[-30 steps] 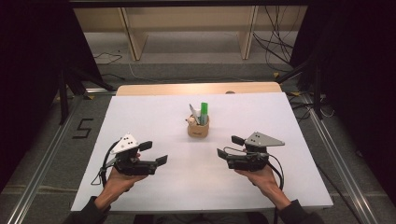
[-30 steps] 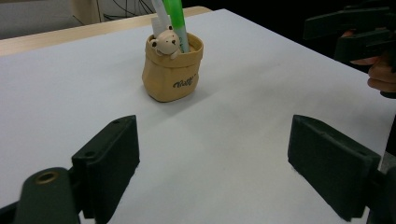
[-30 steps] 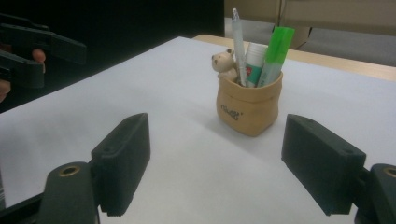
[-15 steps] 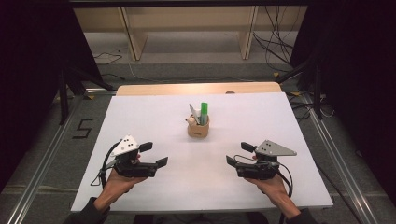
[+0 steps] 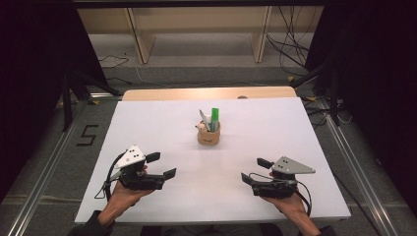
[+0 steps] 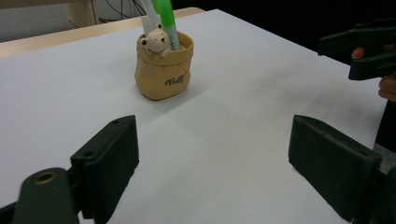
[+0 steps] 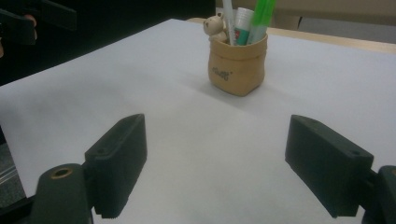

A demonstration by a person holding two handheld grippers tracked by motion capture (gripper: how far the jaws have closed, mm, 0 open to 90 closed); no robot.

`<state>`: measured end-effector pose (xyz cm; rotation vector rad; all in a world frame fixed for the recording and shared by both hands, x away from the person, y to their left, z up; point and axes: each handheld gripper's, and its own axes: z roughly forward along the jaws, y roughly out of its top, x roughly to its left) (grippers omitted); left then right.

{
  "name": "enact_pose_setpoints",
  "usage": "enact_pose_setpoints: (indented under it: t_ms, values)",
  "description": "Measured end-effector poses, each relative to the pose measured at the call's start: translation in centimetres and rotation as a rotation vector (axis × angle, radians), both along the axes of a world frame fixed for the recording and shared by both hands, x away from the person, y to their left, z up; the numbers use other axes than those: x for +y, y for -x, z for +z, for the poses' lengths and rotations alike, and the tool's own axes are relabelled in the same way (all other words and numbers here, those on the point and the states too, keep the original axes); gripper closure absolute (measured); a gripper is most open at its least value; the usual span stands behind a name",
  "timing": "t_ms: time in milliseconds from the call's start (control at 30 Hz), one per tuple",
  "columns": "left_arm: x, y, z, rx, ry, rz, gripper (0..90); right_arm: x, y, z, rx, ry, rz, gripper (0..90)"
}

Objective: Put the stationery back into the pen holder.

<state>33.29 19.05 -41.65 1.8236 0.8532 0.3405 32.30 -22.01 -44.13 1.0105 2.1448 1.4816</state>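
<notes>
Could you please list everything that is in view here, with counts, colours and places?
table: one, white top with a wooden far edge, centre.
pen holder: one, tan, bag-shaped with a small bear figure, standing mid-table.
green marker: one, upright in the holder.
white pen: one, in the holder.
glue stick: one, white with green label, in the holder.
left gripper: one, black, near left, fingers apart, holding nothing.
right gripper: one, black, near right, fingers apart, holding nothing.

We cannot read the small lettering on the tan pen pot [image 6: 163,65], and the green marker [image 7: 263,16] in it is cut off by the top edge.
</notes>
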Motion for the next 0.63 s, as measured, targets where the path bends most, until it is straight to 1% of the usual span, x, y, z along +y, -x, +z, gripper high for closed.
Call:
enact_pose_setpoints:
  t_ms: [167,367,633]
  values:
    - [0.06,0.06,0.1,-0.009,0.006,-0.003,15.8,-0.3,0.0,0.02,-0.004,-0.011,-0.012,21.5]
    - [0.24,-0.1,0.02,-0.001,0.012,0.005,15.8,-0.37,-0.01,0.07,-0.008,-0.014,-0.015,21.6]
    - [0.21,-0.2,-0.06,0.001,0.006,0.003,15.8,-0.37,-0.04,0.1,-0.012,-0.014,-0.017,21.6]
